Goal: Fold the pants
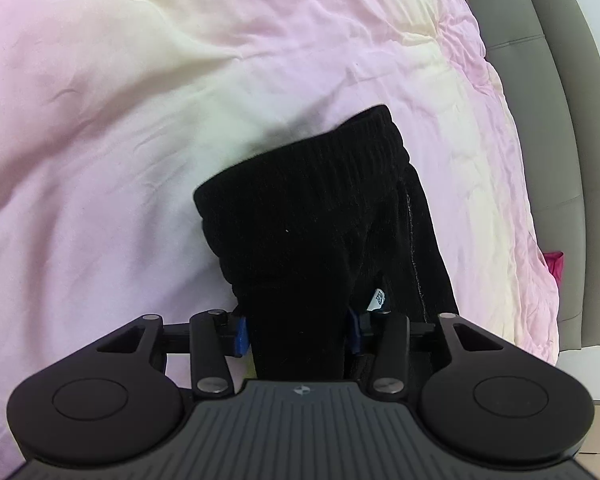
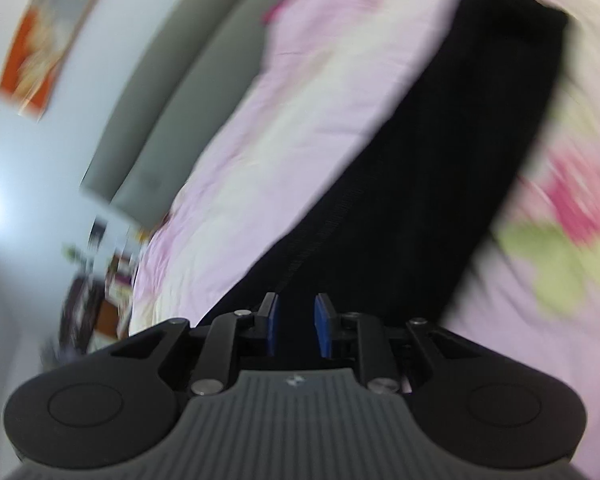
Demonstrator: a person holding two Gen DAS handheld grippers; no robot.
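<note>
two claws share one pair of black pants [image 1: 320, 216] over a pink-and-cream bed [image 1: 140, 120]. my left claw [image 1: 298, 334] has its blue pads set apart with a thick fold of cloth filling the gap; whether they press it i cannot tell. my right claw [image 2: 296, 330] stands narrowly parted with dark fabric between its pads, grip unclear through the blur. the pants look soft, thick and limp, likely to sag, best taken at waistband or hems. their long axis runs away from each claw, ribbed waistband farthest from my left.

Open pink bedspread [image 1: 140, 120] left of pants [image 1: 320, 208]; headboard [image 1: 560, 100] right.
</note>
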